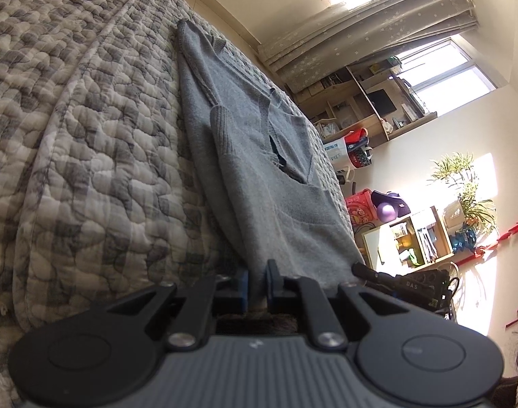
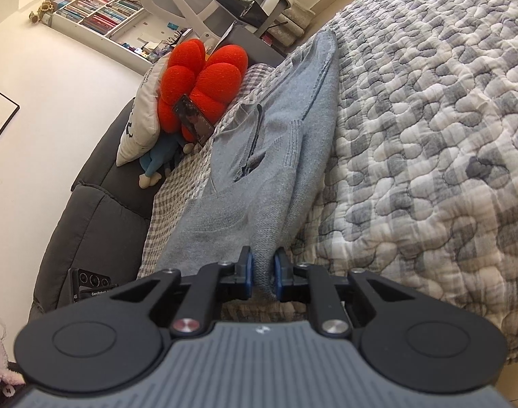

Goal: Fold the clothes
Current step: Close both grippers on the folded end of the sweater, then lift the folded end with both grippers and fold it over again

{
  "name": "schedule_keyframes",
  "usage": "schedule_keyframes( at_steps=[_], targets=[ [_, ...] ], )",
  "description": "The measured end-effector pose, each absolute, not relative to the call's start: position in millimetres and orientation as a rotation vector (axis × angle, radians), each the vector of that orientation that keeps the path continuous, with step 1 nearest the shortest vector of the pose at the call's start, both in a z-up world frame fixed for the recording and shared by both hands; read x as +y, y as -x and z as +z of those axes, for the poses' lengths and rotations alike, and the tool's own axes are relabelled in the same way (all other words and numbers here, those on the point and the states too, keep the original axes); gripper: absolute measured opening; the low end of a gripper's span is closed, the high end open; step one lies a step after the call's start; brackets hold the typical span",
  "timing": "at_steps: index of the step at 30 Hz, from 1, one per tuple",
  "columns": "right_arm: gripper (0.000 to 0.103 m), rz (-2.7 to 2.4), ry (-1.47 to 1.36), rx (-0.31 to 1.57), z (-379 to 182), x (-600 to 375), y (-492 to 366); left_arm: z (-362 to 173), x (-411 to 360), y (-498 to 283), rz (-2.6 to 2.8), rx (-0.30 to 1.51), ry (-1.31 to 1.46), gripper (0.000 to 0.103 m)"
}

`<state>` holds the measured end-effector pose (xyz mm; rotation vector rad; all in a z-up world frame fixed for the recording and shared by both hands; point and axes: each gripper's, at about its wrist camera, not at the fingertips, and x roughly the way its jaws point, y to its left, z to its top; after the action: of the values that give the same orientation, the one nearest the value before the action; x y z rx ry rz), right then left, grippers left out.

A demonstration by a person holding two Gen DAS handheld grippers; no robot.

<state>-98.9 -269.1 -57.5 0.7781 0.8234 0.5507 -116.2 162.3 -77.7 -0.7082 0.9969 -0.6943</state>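
One grey knit sweater [image 1: 259,170], ribbed cuffs showing, folded lengthwise, centre of frame on one quilted checked bedspread [image 1: 88,136]. Two grippers: left gripper [image 1: 257,284] and right gripper [image 2: 263,273], each clamped on the sweater's near edge. One red cushion [image 2: 204,78], upper left.

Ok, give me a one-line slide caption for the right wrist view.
Right gripper pinching the grey sweater's near edge over the quilted bedspread, red cushion behind.

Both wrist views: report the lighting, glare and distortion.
Left wrist view: window blown out, sun patch glaring on the wall, grey sweater dim against it. Right wrist view: even, softer light, sweater and red cushion clear. Both: fisheye-curved edges, dark corners.
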Motion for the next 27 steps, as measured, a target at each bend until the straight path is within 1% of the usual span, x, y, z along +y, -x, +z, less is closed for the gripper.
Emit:
schedule_keyframes(
  at_steps=[7,16,22,27],
  targets=[
    [0.016,0.534,-0.835,0.841,-65.3,-274.1,103.3,-83.8,164.9,118.2,-0.681,1.013,0.768,0.009],
    [0.016,0.554,-0.917,0.817,-58.1,-276.4,93.7,-73.5,163.5,109.3,-0.724,0.981,0.848,0.009],
    [0.016,0.580,-0.970,0.752,-42.0,-276.0,76.8,-59.4,161.0,90.9,-0.772,0.895,0.942,0.009],
    [0.016,0.583,-1.036,0.695,-35.6,-277.8,48.4,-48.4,157.0,59.4,-0.775,0.817,1.026,0.009]
  ],
)
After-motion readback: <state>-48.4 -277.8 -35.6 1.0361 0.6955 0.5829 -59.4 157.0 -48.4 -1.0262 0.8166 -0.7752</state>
